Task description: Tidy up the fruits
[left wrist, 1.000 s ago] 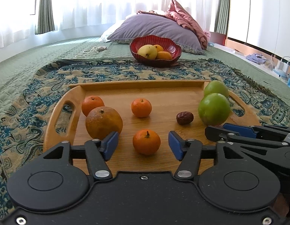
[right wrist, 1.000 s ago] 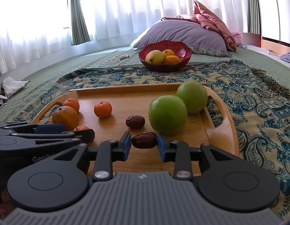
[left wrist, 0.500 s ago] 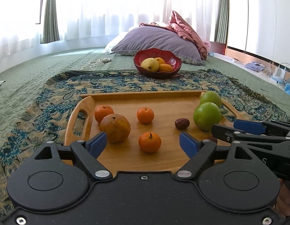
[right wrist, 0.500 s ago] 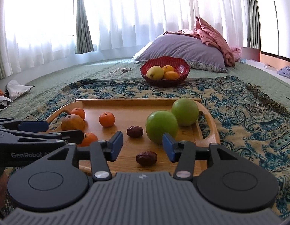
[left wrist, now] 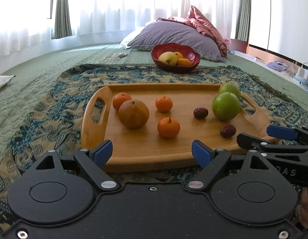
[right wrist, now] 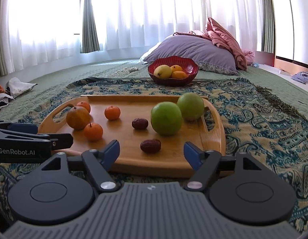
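both the left gripper (left wrist: 152,152) and the right gripper (right wrist: 151,151) hang with fingers spread wide and empty just short of the wooden tray (left wrist: 173,151). on it lie three tangerines, a large orange (left wrist: 133,114), two red dates and two green apples; a red fruit bowl (left wrist: 175,57) sits well beyond.

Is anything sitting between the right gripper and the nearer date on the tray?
Nothing visible. The right gripper is open, and the nearer date lies just beyond its fingertips on bare tray. The green apple sits farther back.
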Motion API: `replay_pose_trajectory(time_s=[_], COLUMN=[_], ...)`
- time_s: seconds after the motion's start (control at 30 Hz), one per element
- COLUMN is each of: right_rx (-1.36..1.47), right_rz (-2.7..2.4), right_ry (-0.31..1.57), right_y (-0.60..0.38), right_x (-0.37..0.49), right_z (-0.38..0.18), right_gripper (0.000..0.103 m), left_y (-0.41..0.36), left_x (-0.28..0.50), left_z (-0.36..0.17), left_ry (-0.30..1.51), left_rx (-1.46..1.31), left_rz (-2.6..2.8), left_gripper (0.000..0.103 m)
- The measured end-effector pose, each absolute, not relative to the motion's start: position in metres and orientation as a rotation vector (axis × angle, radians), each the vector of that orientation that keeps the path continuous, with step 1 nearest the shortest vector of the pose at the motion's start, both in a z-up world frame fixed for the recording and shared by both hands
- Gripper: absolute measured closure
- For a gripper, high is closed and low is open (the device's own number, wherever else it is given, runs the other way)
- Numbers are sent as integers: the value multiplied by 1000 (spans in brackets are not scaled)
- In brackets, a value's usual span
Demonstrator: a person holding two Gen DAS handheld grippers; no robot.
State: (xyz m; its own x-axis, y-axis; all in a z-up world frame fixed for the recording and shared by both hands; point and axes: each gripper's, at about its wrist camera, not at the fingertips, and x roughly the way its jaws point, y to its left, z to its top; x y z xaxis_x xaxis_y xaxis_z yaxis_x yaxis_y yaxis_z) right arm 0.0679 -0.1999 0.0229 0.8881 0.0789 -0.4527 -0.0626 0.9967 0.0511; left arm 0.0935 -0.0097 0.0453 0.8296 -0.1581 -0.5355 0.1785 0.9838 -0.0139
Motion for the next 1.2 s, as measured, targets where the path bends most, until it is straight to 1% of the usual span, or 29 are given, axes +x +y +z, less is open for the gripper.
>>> replay_pose_trajectory(time_s=[0.17, 0.23, 0.27, 0.3, 0.57, 0.67, 0.87, 0.97, 1.2], right_rx=[42, 43, 43, 42, 47, 47, 13, 6, 2], right_rz=[59, 54, 52, 50, 32, 33, 42, 51, 53], right_ry=[490, 502, 508, 515, 564, 567, 569, 574, 577], right_y=[-203, -204, -204, -205, -205, -205, -200, -199, -199], right_x=[64, 63, 63, 62, 65, 67, 68, 70, 73], right_z=[15, 10, 8, 6, -10, -12, -17, -19, -22], right_gripper=[16, 15, 15, 15, 13, 11, 4, 0, 0], left_y=[-6, -6, -5, -4, -4, -3, -2, -3, 0], left_x=[91, 91, 90, 90, 91, 94, 98, 99, 102], left_z=[35, 31, 29, 27, 13, 9, 3, 1, -4], left_ry=[585, 596, 602, 604, 627, 639, 644, 641, 638], left_rx=[39, 43, 46, 47, 66, 65, 55, 59, 33], left_rz=[-150, -137, -132, -126, -94, -81, -68, -58, -56], left_gripper=[17, 15, 10, 7, 7, 6, 4, 0, 0])
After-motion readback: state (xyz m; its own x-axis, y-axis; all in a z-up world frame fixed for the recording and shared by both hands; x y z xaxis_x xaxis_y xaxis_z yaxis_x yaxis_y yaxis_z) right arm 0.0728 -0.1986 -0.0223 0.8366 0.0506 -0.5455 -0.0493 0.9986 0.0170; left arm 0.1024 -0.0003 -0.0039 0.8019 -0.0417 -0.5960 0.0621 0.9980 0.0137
